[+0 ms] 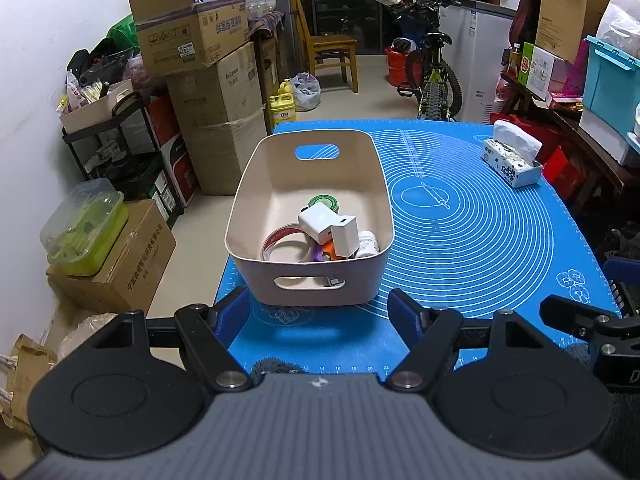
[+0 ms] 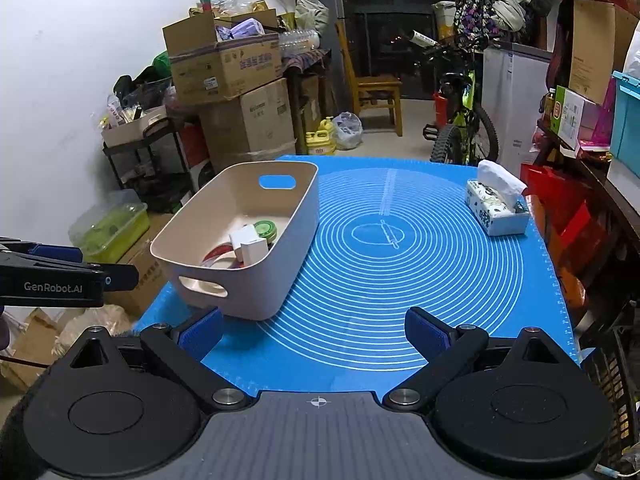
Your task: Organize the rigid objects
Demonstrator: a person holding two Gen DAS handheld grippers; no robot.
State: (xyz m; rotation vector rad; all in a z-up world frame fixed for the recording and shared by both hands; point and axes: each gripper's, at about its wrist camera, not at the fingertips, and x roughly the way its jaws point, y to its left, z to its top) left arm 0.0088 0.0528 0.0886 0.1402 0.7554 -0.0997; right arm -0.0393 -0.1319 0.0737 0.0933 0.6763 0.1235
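A beige plastic bin (image 1: 256,204) (image 2: 296,216) stands on the left of the blue mat (image 1: 472,240) (image 2: 400,280). It holds white chargers (image 1: 344,234) (image 2: 252,248), a green round tin (image 1: 324,202) (image 2: 265,230), a tape roll (image 1: 280,240), a white bottle (image 1: 366,242) and an orange and purple item (image 1: 326,252). My left gripper (image 1: 320,314) is open and empty, just in front of the bin's near wall. My right gripper (image 2: 314,334) is open and empty over the mat's near edge, right of the bin. The left gripper also shows in the right wrist view (image 2: 72,272).
A tissue pack (image 1: 512,160) (image 2: 496,204) sits at the mat's far right. Stacked cardboard boxes (image 1: 208,80) and a black shelf (image 1: 120,148) stand left of the table. A bicycle (image 1: 432,76) and wooden chair (image 1: 332,52) are beyond it.
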